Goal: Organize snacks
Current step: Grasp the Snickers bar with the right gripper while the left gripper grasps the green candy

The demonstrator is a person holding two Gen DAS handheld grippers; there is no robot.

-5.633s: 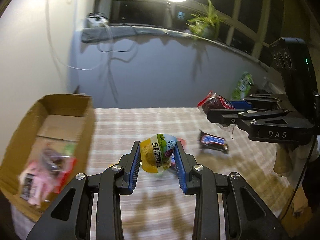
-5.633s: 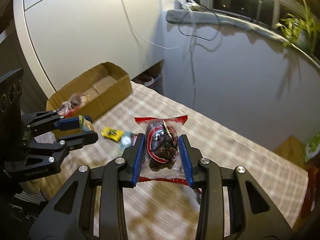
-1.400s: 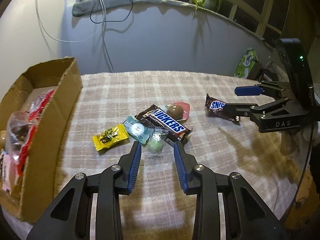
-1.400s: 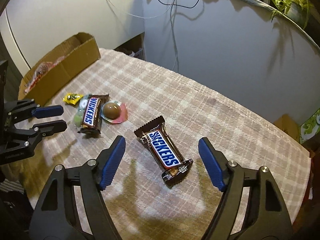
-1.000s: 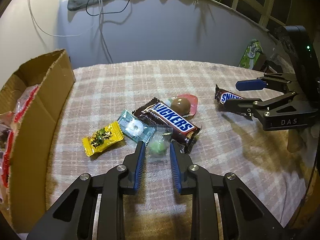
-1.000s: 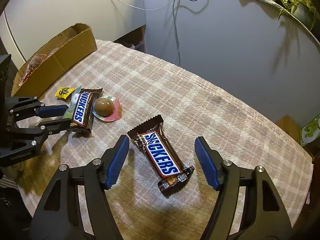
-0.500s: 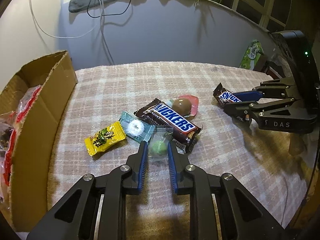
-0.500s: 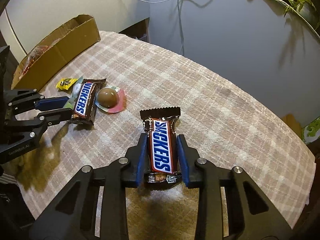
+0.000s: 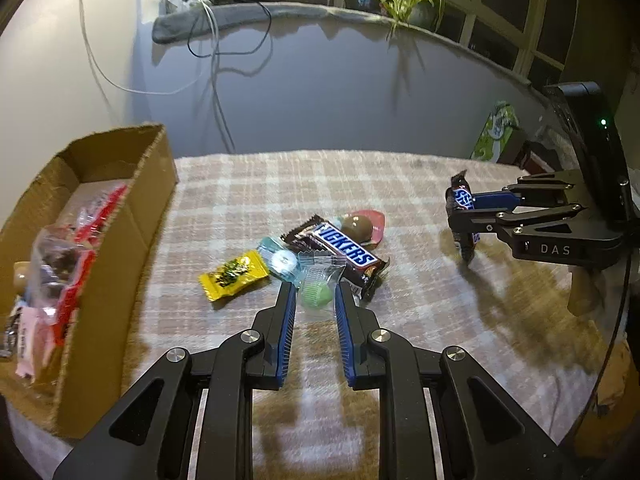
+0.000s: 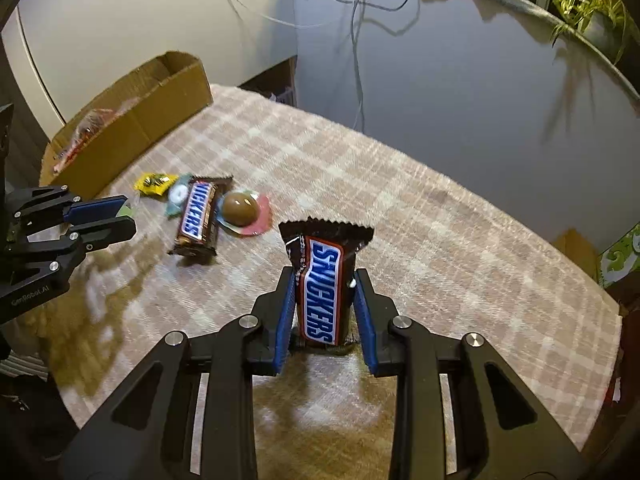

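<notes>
My left gripper [image 9: 315,294] is shut on a green candy in a clear wrapper [image 9: 317,293], just above the checked tablecloth [image 9: 240,196]. My right gripper [image 10: 323,276] is shut on a Snickers bar [image 10: 323,284] and holds it tilted up off the cloth; it also shows in the left wrist view [image 9: 462,200]. A second Snickers bar [image 9: 340,246], a yellow candy [image 9: 233,274], a light blue candy [image 9: 280,262] and a chocolate ball on a pink wrapper [image 9: 362,225] lie on the cloth. A cardboard box [image 9: 120,216] with several snacks stands at the left.
A grey wall [image 9: 320,92] runs behind the table, with cables hanging down it and a potted plant [image 9: 416,4] on the sill. A green packet [image 9: 494,130] leans at the far right. The table edge is near at the right.
My right gripper has lifted the Snickers bar off the cloth and tilted it up. My left gripper has stayed shut on the green candy and risen slightly.
</notes>
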